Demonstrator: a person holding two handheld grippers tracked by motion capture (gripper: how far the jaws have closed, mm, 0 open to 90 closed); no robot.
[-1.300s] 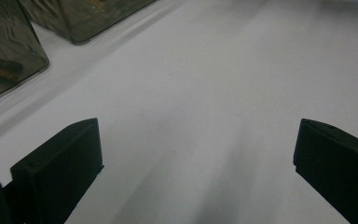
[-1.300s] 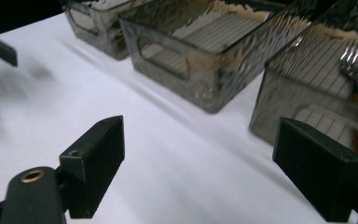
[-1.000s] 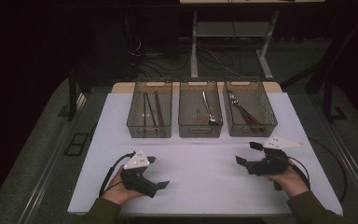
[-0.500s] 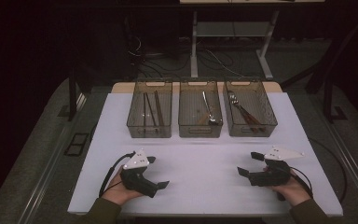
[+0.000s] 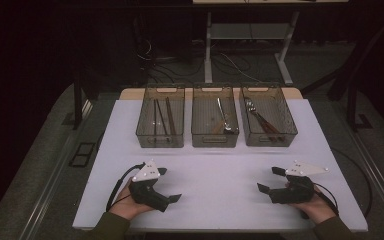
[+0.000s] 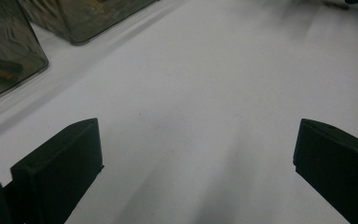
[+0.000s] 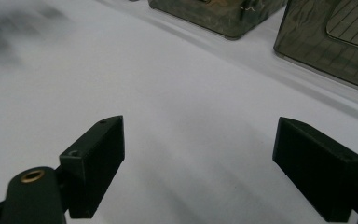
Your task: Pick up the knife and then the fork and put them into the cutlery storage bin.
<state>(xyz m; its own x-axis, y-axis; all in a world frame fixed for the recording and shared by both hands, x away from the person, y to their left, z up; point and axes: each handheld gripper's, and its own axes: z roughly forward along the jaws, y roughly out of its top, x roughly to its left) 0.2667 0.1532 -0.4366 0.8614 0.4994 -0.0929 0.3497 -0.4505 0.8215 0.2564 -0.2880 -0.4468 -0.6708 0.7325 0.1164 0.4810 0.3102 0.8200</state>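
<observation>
Both grippers rest low over the near part of the white table [image 5: 220, 170], each in a person's hand. My left gripper [image 5: 171, 184] is at the near left, jaws wide apart and pointing right toward the table's middle. My right gripper [image 5: 267, 179] is at the near right, jaws apart and pointing left. In the left gripper view the left gripper [image 6: 198, 154] has bare white tabletop between its black jaws. The right gripper view likewise shows bare tabletop between the jaws of the right gripper [image 7: 198, 154]. Neither holds anything.
Three clear plastic bins stand in a row at the table's far side. The left bin [image 5: 160, 140] holds dark chopsticks [image 5: 162, 114], the middle bin [image 5: 215, 140] a spoon [image 5: 223, 116], the right bin [image 5: 270, 140] forks [image 5: 260, 116]. Dark floor and cables surround the table.
My right gripper has sunk and drawn back toward the table's near edge, jaws still apart. The left gripper has kept still.
</observation>
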